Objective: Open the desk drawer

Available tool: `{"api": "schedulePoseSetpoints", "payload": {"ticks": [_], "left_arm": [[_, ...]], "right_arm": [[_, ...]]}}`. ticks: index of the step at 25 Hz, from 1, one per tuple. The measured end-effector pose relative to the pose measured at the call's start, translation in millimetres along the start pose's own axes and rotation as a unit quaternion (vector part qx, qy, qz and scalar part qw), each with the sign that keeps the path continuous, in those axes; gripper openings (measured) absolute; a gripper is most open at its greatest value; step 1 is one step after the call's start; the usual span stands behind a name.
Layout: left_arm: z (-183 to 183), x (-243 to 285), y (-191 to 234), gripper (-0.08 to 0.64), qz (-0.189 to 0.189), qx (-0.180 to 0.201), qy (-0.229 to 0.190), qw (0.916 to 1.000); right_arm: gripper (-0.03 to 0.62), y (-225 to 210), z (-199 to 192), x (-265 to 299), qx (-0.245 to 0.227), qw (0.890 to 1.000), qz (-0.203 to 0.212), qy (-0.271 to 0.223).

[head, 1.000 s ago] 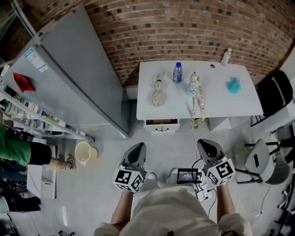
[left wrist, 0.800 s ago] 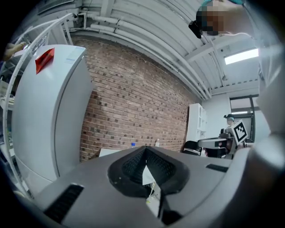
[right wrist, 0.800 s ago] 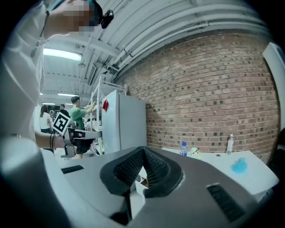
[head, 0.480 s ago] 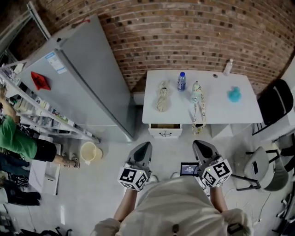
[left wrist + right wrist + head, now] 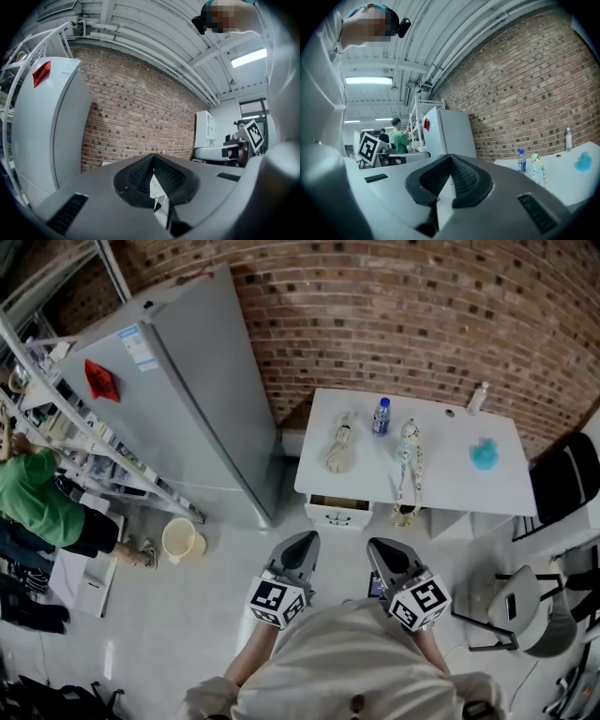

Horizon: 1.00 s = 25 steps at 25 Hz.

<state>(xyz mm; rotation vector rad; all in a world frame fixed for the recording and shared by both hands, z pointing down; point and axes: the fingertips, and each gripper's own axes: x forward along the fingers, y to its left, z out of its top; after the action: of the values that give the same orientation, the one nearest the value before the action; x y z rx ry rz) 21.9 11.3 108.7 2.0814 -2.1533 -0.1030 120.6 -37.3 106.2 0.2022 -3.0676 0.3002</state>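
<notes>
Head view: left gripper (image 5: 303, 542) and right gripper (image 5: 377, 547), both clenched on nothing, hang side by side above the floor, well short of the drawer (image 5: 337, 513) under the desk's (image 5: 450, 479) front edge.

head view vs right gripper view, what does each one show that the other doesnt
Only the head view: the drawer under the desk, a bucket on the floor and a black chair.
Only the right gripper view: a ceiling light, and the right gripper seen along its jaws, shut with nothing between them.
Both: the desk, the bottle on it, the fridge, the brick wall and a person in green.
</notes>
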Motion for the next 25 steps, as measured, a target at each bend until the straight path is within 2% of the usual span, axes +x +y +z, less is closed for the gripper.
{"api": "schedulePoseSetpoints", "payload": {"ticks": [4, 12, 25], "left_arm": [[-6, 0, -9, 0.006, 0.007, -0.009, 0.005, 0.9999], [-10, 4, -14, 0.006, 0.022, 0.0, 0.003, 0.9997], [-16, -2, -8, 0.007, 0.044, -0.007, 0.003, 0.999]], "right_arm": [[0.026, -7, -6, -7, 0.01, 1.0, -0.006, 0.007], [0.026, -22, -9, -11, 0.01, 1.0, -0.012, 0.003], [0.025, -21, -17, -8, 0.012, 1.0, -0.007, 0.011]]}}
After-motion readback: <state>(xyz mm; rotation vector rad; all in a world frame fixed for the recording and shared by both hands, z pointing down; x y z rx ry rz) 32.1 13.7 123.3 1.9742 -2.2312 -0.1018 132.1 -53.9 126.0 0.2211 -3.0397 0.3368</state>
